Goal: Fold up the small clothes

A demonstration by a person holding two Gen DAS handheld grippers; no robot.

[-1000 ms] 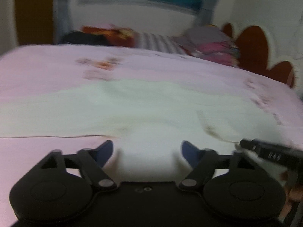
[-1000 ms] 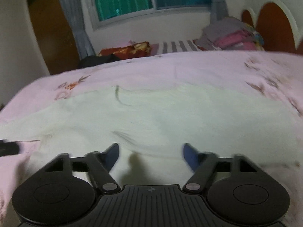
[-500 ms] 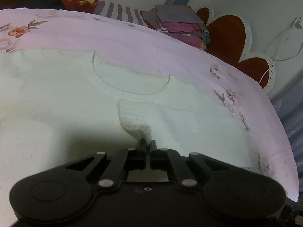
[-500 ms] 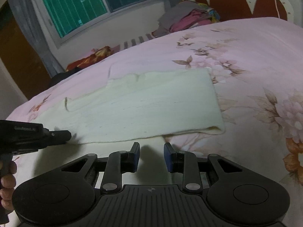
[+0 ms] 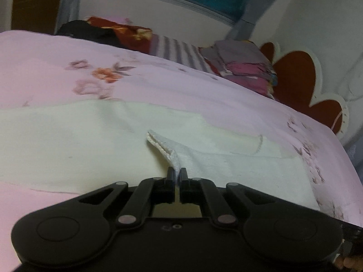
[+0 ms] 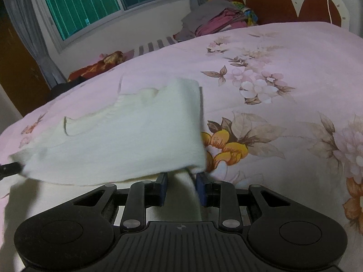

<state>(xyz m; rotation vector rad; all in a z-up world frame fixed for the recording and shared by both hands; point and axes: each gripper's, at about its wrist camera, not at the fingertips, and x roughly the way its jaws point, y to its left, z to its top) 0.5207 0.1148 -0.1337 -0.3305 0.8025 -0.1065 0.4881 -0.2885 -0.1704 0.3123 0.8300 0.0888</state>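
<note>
A cream knit garment lies spread on the pink floral bedspread. My left gripper is shut on a thin ribbed edge of it, which rises from the cloth as a small peak. In the right wrist view the garment has its near part lifted and hangs as a raised flap over the rest. My right gripper is shut on a thick bunch of that cloth, which fills the gap between the blue pads. The black tip of the left gripper holds the flap's far left corner.
A stack of folded clothes sits by the red and white headboard. Striped, red and black cloths lie along the bed's far edge under the window. A person's fingers show at the lower right corner.
Both grippers stood open over the flat garment a second ago, then shut on its near edge. Now that edge is lifted off the bedspread and the raised flap stands higher.
</note>
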